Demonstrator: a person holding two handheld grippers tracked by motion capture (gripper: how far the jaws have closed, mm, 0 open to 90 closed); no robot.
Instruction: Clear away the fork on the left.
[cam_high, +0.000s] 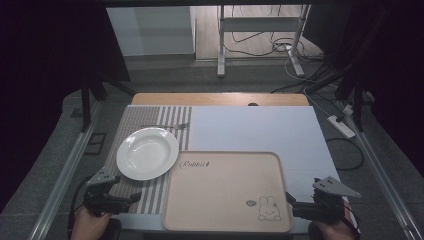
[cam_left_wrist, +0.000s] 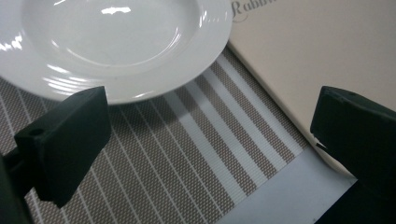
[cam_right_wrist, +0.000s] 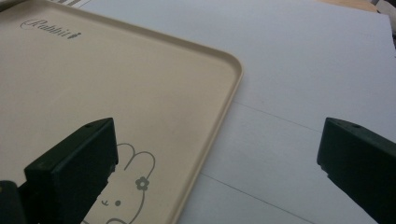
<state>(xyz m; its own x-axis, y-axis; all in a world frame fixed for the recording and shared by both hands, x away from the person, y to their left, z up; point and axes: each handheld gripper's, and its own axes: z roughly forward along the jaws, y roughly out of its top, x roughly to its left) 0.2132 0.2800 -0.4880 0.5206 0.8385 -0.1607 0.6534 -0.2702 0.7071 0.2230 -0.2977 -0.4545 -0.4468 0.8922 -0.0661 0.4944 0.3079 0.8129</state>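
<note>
1. Left gripper (cam_high: 134, 198): held at the near left corner of the desk (cam_high: 220, 98), jaws released and holding nothing. In the left gripper view the two black jaws stand wide apart over the striped placemat (cam_left_wrist: 196, 154).
2. Plate (cam_high: 147, 153): white, round, upright on the striped placemat, just ahead of the left gripper. It has no long axis; the near rim is the part closest to the jaws. In the left gripper view the plate (cam_left_wrist: 116, 46) lies forward of the jaws and toward the left one, close to its tip but apart from it.
3. Tray (cam_high: 227, 192): beige, with a rabbit print, flat on the desk, its left edge next to the plate's right rim. Whether the two touch cannot be told.
4. Right gripper (cam_high: 289, 200): at the tray's near right corner, jaws released and holding nothing. In the right gripper view the tray's right rim (cam_right_wrist: 219, 126) runs forward between the jaws.
5. Judgement: the left gripper is much nearer the plate; the right gripper is nearer the tray rim. A plate grasp calls for a short forward advance onto the near rim.
</note>
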